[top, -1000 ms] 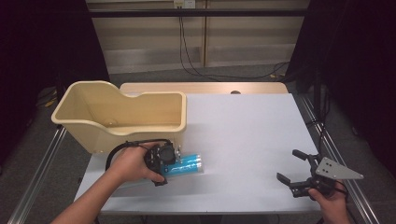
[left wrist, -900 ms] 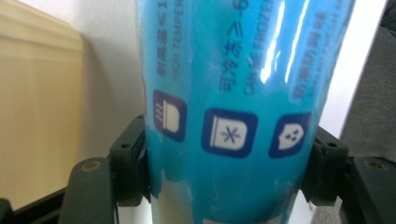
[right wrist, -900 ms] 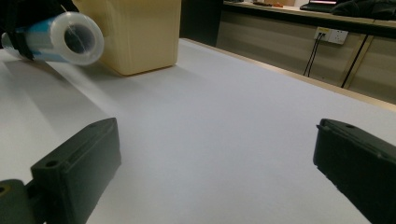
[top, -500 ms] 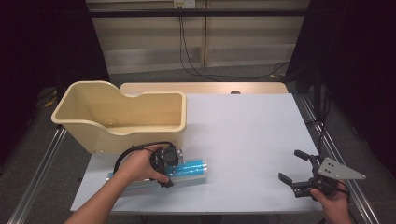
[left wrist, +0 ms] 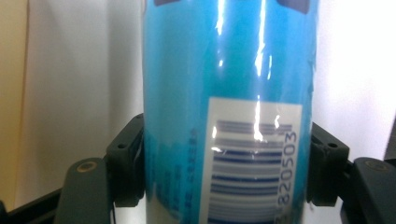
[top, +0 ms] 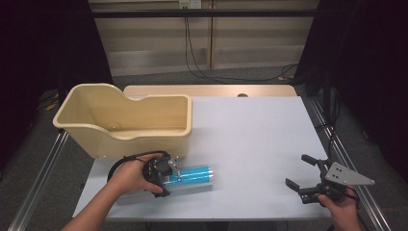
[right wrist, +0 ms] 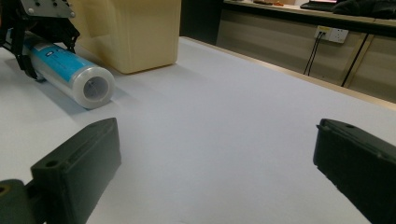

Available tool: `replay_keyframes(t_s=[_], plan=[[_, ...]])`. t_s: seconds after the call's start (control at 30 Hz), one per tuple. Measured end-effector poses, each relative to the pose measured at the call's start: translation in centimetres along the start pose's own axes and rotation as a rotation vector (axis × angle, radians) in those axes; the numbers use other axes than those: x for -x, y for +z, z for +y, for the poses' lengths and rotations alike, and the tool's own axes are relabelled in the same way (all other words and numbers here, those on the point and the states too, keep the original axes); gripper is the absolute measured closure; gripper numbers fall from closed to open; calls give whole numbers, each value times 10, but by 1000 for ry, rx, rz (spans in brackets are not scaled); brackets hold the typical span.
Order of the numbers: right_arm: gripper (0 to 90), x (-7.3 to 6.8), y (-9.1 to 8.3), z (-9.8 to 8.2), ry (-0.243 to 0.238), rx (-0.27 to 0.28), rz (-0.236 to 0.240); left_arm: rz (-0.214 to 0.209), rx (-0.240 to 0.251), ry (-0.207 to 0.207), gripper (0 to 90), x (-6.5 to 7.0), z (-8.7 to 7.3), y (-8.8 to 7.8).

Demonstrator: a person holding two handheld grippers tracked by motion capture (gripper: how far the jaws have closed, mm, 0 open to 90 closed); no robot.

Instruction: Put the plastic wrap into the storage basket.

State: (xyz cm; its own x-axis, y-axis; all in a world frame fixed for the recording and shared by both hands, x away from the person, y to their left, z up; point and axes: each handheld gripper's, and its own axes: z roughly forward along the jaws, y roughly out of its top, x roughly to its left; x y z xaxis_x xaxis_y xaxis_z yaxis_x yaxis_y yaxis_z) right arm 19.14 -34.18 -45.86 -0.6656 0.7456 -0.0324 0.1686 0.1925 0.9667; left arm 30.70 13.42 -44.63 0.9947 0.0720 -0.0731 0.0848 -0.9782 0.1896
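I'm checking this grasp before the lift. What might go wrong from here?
1. The left gripper is shut on the blue roll near one end, so the long free end may sag or swing when lifted.
2. The roll's wrap looks glossy in the left gripper view, so it might slip between the fingers.
3. The beige bin stands close beside the roll; a lift could knock its wall.
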Motion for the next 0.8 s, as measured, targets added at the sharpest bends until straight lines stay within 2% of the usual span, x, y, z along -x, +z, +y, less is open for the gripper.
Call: replay_keyframes(t_s=[0.17, 0.2, 0.23, 0.27, 0.3, 0.33, 0.4, 0.47, 0.53, 0.73, 0.77, 0.8], plan=[[6, -1, 2, 0, -3, -2, 7, 18, 11, 6, 319, 3, -1, -1], [6, -1, 3, 0, -7, -11, 10, 7, 15, -22, 319, 2, -2, -1], [6, -1, 4, 0, -5, -11, 12, 7, 15, -22, 320, 2, -2, -1], [6, -1, 3, 0, -7, -13, 14, -34, 6, -109, 321, 2, -1, -2], [6, -1, 3, 0, -7, -13, 14, -34, 6, -109, 320, 2, -1, -2], [6, -1, 3, 0, -9, -12, 15, -68, -30, -139, 321, 0, 1, -4], [6, -1, 2, 0, -9, -12, 14, -75, -27, -136, 321, 0, 2, -6], [6, 0, 1, -1, -4, -10, 12, -52, -23, -131, 322, 4, 7, -12], [6, 0, 1, -1, -4, -9, 11, -50, -18, -131, 322, 4, 9, -15], [6, 0, 1, 0, -8, -9, 13, -51, -4, -154, 322, 7, 26, -39], [6, 0, 1, 0, -9, -10, 12, -51, -4, -154, 322, 7, 26, -39], [6, 0, 1, 0, -3, -8, 13, -57, -1, -142, 322, 6, 30, -46]])
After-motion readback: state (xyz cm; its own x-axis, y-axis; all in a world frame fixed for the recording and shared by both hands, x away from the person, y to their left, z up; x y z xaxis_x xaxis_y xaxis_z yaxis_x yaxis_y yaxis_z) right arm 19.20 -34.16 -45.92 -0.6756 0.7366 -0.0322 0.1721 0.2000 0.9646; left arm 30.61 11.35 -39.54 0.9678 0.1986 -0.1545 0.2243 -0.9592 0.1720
